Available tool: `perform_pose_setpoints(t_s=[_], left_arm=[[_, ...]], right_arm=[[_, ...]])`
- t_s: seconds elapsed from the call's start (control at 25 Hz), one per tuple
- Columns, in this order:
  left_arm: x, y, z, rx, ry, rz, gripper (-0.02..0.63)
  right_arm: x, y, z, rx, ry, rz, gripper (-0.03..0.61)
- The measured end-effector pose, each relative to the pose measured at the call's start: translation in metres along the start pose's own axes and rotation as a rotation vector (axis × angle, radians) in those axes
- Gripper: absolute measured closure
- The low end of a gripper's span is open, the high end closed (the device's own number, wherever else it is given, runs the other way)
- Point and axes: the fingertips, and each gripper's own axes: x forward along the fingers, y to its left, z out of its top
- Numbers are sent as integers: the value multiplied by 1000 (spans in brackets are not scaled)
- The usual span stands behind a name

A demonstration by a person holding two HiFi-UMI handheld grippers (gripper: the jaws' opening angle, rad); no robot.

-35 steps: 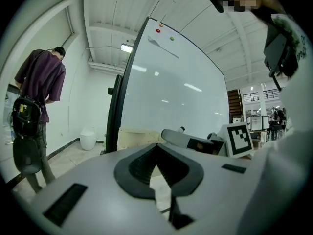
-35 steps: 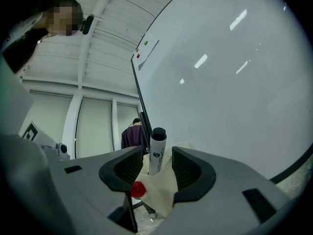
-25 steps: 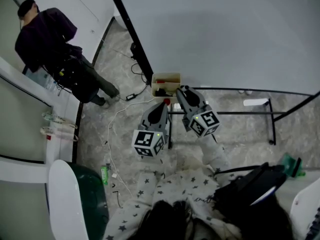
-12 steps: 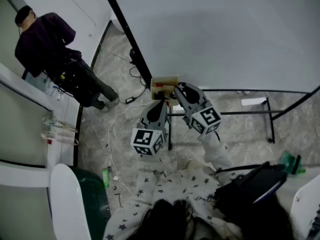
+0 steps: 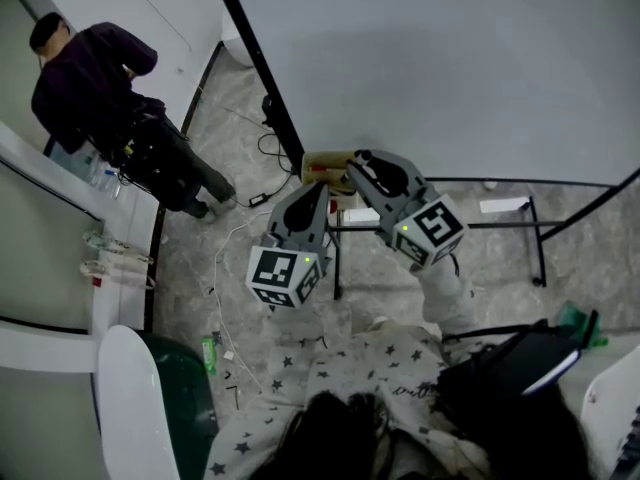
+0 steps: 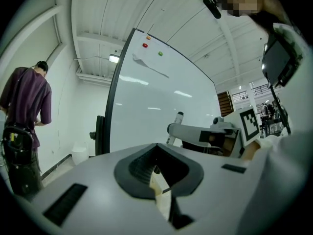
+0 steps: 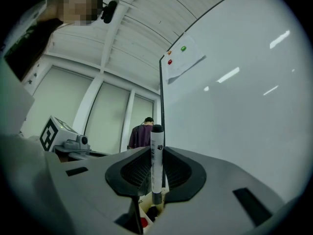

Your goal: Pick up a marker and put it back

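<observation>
- The right tongs [image 7: 156, 176] pinch a white marker with a black cap [image 7: 157, 158] at mid-frame of the right gripper view. The marker stands upright, cap uppermost, with its lower end poking out below the pads.
- The left tongs [image 6: 159, 174] stand slightly spread with nothing between them. Only a strip of the small cream-coloured tray [image 6: 160, 192] shows through the gap.
- In the head view both pairs of tongs point at that tray [image 5: 322, 160], just above centre of the frame, at the lower corner of the large white whiteboard [image 5: 450, 68]. The right tongs [image 5: 357, 161] sit beside it and the left tongs [image 5: 317, 188] just below it.
- By my reading the marker is lifted clear of the tray and is due to go back in.
- To do that well, hold the pinch firm and the marker plumb while it comes down, so it neither slides nor tips between the pads.
- Through the right tongs' gap at the frame's bottom, a red object [image 7: 143, 223] and a dark one lie in the tray. Aim for a bare part beside them rather than onto them.
- Spread the right tongs only once the marker's lower end rests in the tray.
- The left tongs are close by, so holding them off the tray's mouth would leave the way clear.
</observation>
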Motion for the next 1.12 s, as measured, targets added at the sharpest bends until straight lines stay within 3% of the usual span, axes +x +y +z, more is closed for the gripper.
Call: perform_pose_setpoints(t_s=[0.28, 0.68, 1.12], left_arm=[[-1, -19, 36, 13, -67, -54, 614], [5, -22, 25, 21, -23, -71, 614], [11, -22, 30, 3, -60, -85, 614]], right_arm=[[-12, 15, 39, -50, -25, 39, 497], [-10, 8, 29, -54, -3, 50, 497], [-8, 3, 27, -57, 13, 47, 497]])
